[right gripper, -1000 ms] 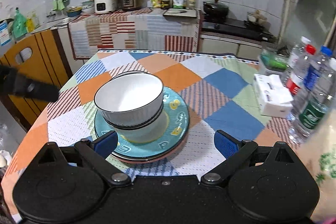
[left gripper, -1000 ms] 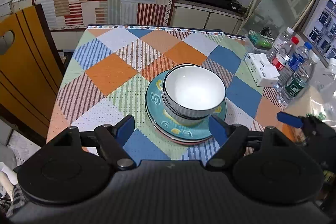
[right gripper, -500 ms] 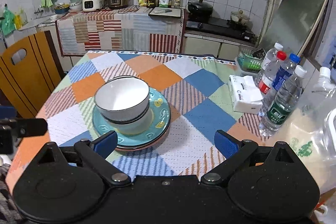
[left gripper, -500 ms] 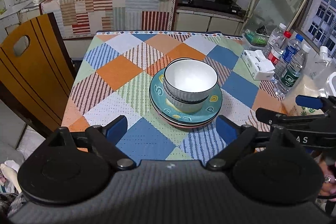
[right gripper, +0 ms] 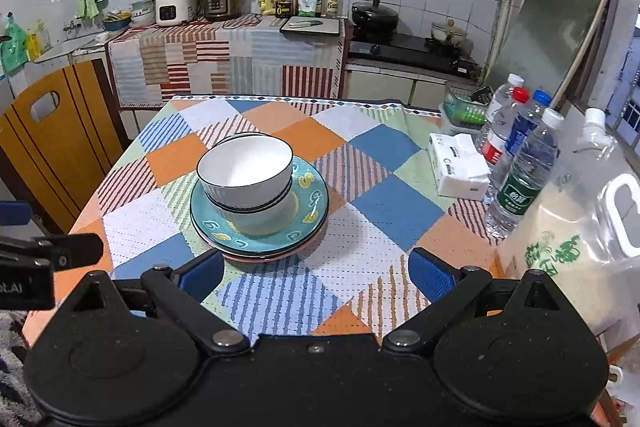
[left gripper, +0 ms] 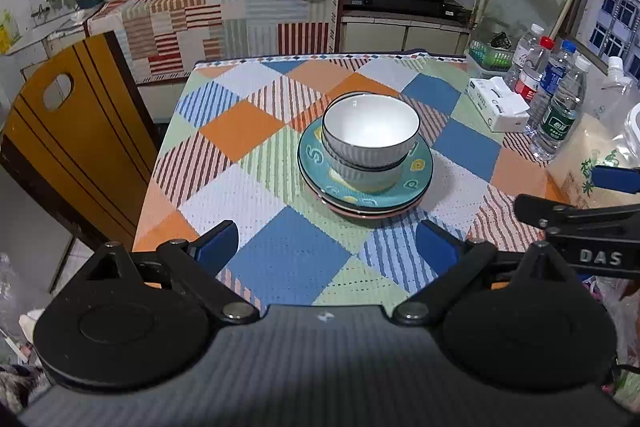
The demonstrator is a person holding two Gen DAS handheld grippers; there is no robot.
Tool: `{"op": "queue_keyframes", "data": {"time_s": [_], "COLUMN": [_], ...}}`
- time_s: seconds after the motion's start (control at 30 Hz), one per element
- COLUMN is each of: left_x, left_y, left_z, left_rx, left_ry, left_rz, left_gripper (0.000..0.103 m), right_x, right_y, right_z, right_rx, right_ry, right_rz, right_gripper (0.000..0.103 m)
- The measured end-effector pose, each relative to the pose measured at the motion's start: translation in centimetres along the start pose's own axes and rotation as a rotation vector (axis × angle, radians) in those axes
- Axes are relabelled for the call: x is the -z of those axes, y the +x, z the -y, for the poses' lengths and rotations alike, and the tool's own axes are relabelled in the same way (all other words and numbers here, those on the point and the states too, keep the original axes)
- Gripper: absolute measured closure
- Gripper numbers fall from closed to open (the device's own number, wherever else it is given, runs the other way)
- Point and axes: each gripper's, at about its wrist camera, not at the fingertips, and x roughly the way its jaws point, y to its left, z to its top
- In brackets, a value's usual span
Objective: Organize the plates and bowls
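Crockery sits stacked near the middle of the patchwork checked tablecloth [left gripper: 248, 131]: two white ribbed bowls with dark rims [left gripper: 370, 131], one nested in the other, rest on a teal patterned plate [left gripper: 416, 167] that lies on a pink plate [right gripper: 272, 258]. We hold both tools back from the stack, touching nothing. Our left gripper [left gripper: 327, 245] has just been opening its jaws; they stand wide, blue pads [left gripper: 218, 241] bare, nothing between them. Our right gripper [right gripper: 316, 273] gapes equally wide and empty. Beside the stack's right, a white tissue pack [right gripper: 460, 167] lies just beside clear plastic water bottles [right gripper: 524, 171].
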Motion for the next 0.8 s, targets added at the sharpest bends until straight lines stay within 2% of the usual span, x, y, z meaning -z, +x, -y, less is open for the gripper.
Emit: {"op": "queue_keyframes", "data": {"time_s": [0.1,0.33,0.43,0.8], "left_x": [0.3,0.6,0.8,1.4], "left_y": [-0.1,-1.3,-1.8,-1.7], "left_z": [0.0,0.9,1.3,1.2], "left_rx": [0.001,-0.005,-0.015,-0.045], "left_ry": [-0.015,0.011,0.010,-0.012], "left_rz": [-0.002,0.056,0.089,0.121], "left_gripper": [0.007,0.006,0.006,0.006], "right_x": [0.2,0.7,0.8,1.0], "right_y": [-0.9,-2.1,-2.2,-2.0], "right_z": [0.1,-0.1,0.0,-0.1], "right_rx": [0.002,0.031,0.028,0.027], "right_ry": [0.012,0.000,0.010,0.005], "right_rz": [0.005,0.006,0.003,0.012], "right_gripper": [0.003,0.003,0.003,0.003]}}
